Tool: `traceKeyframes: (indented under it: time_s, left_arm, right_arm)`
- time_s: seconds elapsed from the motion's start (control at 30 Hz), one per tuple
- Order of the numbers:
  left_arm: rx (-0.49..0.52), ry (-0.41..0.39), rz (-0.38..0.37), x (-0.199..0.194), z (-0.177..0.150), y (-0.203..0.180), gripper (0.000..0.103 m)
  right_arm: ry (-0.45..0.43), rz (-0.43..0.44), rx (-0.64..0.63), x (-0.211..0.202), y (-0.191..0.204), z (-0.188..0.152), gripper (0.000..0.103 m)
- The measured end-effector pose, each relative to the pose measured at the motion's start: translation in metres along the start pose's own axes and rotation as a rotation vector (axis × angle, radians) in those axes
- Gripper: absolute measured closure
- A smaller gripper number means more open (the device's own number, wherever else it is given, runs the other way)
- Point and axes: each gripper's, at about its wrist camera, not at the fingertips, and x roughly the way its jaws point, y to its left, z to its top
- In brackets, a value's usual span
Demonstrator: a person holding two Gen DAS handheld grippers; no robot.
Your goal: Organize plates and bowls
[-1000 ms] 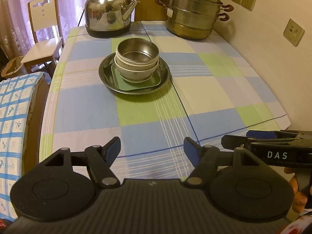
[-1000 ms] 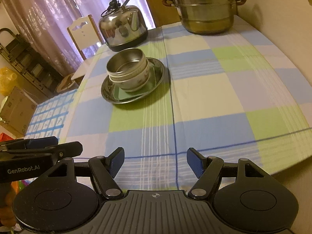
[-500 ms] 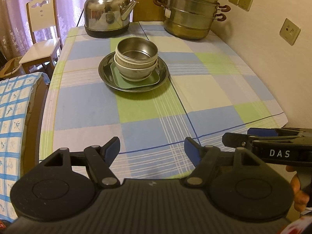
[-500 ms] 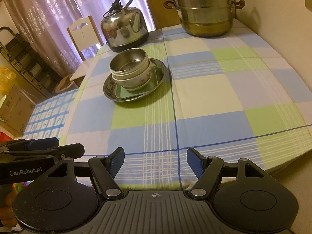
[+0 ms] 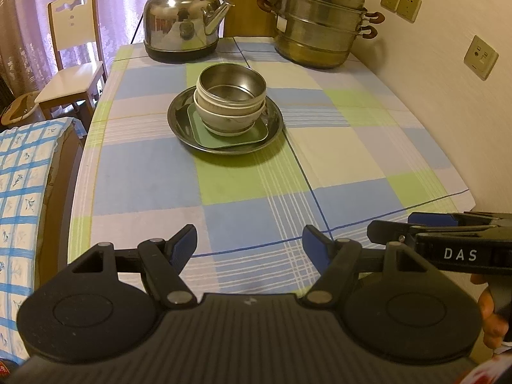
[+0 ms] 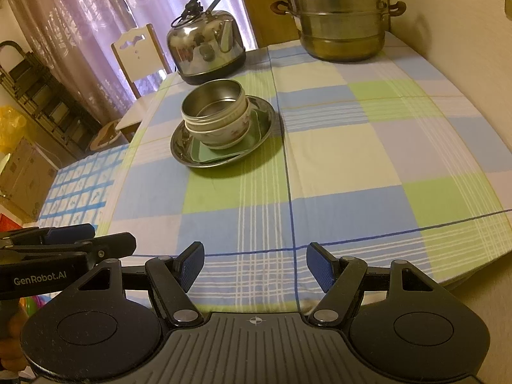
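We hold the left tool [image 5: 249,244] and right tool [image 6: 252,260] wide apart, nothing gripped, at the near edge of the checked-cloth bench [image 5: 243,198]. Steel bowl [image 5: 232,84] nests in white ceramic bowls [image 5: 228,118] on a green square plate [image 5: 230,136] in a round steel plate [image 5: 179,121], mid-bench. Steel kettle [image 5: 180,28] and stacked steamer pot [image 5: 316,28] stand behind; open cloth lies between us and the stack.

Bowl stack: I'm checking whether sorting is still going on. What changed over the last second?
Both claws, left and right, backed away toward the table's near edge, open and empty. Nothing was gripped or released. The steel bowl, ceramic bowl, green plate and round tray stayed stacked.
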Motion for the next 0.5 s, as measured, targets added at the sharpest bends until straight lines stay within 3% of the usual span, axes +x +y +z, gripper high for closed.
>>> traceKeyframes:
  time_s: [0.5]
  left_arm:
    - [-0.001, -0.004, 0.001, -0.0010, 0.0017, 0.0003, 0.032]
  right_arm:
    - [0.001, 0.000, -0.002, -0.0002, 0.0010, 0.0011, 0.032]
